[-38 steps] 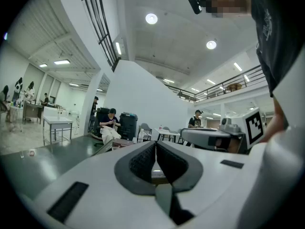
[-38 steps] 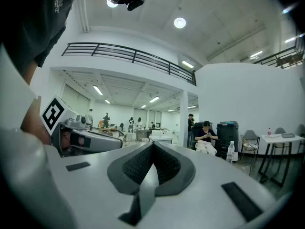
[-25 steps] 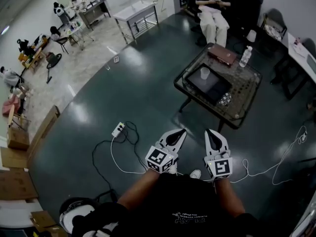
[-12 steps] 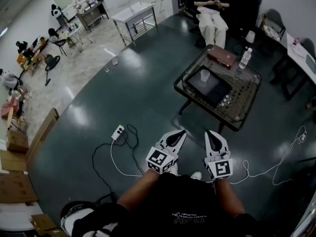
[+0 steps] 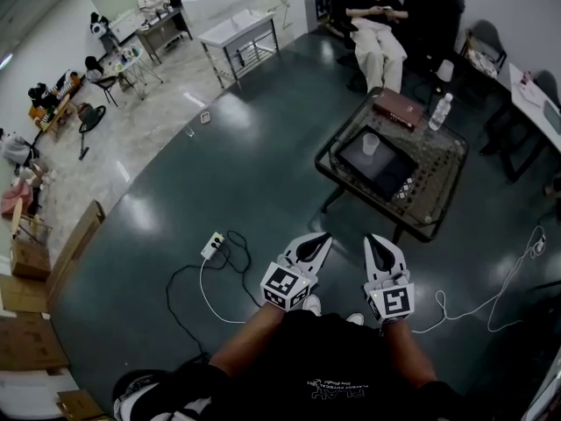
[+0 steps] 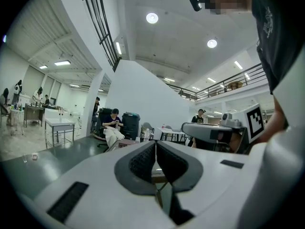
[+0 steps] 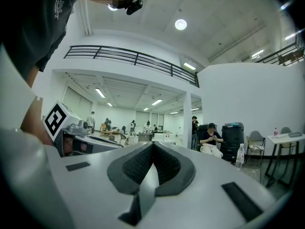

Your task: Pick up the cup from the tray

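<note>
A pale translucent cup (image 5: 371,143) stands at the far left corner of a dark tray (image 5: 386,169) on a glass coffee table (image 5: 438,160), seen in the head view. My left gripper (image 5: 320,238) and right gripper (image 5: 378,239) hang side by side over the floor, well short of the table, both pointing toward it. Each is shut with nothing between its jaws. In the left gripper view the left gripper (image 6: 156,144) shows its pads pressed together, and so does the right gripper (image 7: 153,144) in its own view. The cup is hidden in both gripper views.
On the table also lie a brown box (image 5: 399,108), a water bottle (image 5: 438,110) and a small patterned cube (image 5: 403,189). A power strip (image 5: 211,245) with cables lies on the floor to the left, a white cable (image 5: 478,305) to the right. A seated person (image 5: 379,33) is beyond the table.
The head view has shifted a little: the table and cup now sit slightly lower and to the right. Both grippers kept their side-by-side pose and stayed shut.
</note>
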